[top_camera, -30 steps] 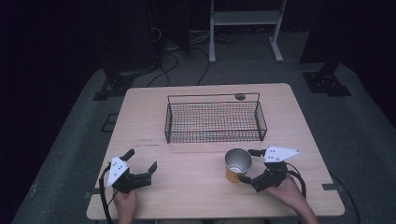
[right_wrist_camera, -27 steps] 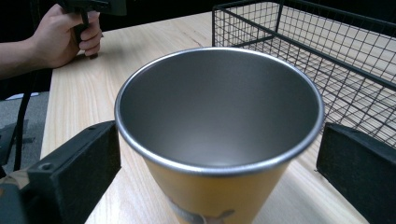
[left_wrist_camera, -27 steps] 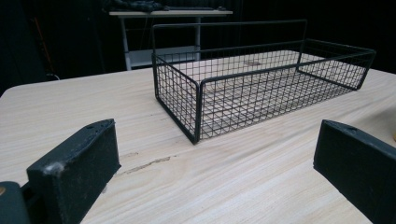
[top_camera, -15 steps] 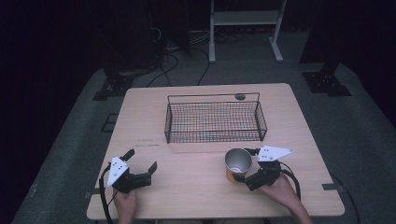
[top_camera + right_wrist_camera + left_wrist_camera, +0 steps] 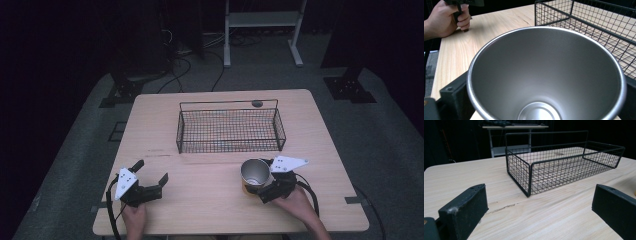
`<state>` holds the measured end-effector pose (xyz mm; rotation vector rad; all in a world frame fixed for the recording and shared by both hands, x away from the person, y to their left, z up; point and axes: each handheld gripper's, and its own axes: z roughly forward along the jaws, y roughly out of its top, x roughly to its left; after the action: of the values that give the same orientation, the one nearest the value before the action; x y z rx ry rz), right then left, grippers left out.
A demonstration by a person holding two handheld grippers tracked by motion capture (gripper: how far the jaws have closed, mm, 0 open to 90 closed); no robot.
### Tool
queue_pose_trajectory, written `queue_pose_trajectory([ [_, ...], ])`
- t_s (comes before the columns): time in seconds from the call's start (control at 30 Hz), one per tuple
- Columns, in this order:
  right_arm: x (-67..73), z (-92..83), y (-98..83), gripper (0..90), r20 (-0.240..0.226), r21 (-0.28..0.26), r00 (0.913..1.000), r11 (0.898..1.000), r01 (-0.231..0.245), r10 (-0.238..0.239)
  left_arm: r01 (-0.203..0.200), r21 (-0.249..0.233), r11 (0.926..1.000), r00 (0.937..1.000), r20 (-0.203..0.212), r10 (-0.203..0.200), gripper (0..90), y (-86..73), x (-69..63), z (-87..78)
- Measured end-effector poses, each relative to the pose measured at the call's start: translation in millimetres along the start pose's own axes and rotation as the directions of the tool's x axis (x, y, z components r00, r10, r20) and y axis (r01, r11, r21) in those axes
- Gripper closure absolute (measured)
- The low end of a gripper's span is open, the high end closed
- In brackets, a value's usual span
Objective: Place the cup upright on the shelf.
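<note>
Steel cup [image 5: 255,173] stands upright near the desk's [image 5: 210,210] front edge, just in front of the wire basket [image 5: 229,127], as we clamp it between the jaws of our right hand-held gripper [image 5: 265,187]. Our left hand-held gripper [image 5: 150,176] rests wide open on the desk, holding nothing.

Light wooden counter [image 5: 210,200], empty black wire basket [image 5: 229,129] standing upright toward its far side, small dark round spot [image 5: 257,104] on the counter just behind the basket, white metal stand [image 5: 262,20] and loose cables [image 5: 185,60] on grey floor [image 5: 75,165] beyond.
</note>
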<state>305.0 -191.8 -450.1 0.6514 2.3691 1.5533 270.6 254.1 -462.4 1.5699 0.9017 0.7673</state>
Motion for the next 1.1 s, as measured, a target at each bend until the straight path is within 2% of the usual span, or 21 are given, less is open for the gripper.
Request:
queue_pose_trajectory([
  [0.03, 0.2, 0.2, -0.1, 0.5, 0.004, -0.004, 1.0, 1.0, -0.002, 0.002, 0.0, 0.0, 1.0, 1.0, 0.0, 0.0, 0.0, 0.0, 0.0, 0.0],
  [0.07, 0.5, 0.1, 0.1, 6.3, 0.015, -0.006, 0.9999, 1.0, -0.007, 0.007, 0.0, 0.0, 1.0, 1.0, 0.0, 0.0, 0.0, 0.0, 0.0, 0.0],
  [0.13, 0.9, 0.0, 0.4, 11.0, 0.013, -0.013, 0.9999, 1.0, -0.009, 0.009, 0.0, 0.0, 1.0, 1.0, 0.0, 0.0, 0.0, 0.0, 0.0, 0.1],
  [0.17, 1.7, 0.3, 0.8, 12.0, 0.028, -0.015, 0.9996, 1.0, -0.007, 0.007, 0.0, 0.0, 1.0, 1.0, 0.0, 0.0, 0.0, 0.0, 0.0, 0.0],
  [0.87, 4.2, -1.5, 3.2, 12.5, 0.05, 0.006, 0.9987, 1.0, 0.001, -0.002, 0.0, 0.0, 1.0, 1.0, -0.002, 0.0, 0.0, 0.0, 0.3, -0.1],
  [1.1, 5.5, -6.3, 11.6, 12.6, 0.037, 0.003, 0.9993, 1.0, 0.002, -0.002, 0.0, 0.0, 1.0, 1.0, -0.001, 0.0, 0.0, 0.0, 0.0, 0.0],
])
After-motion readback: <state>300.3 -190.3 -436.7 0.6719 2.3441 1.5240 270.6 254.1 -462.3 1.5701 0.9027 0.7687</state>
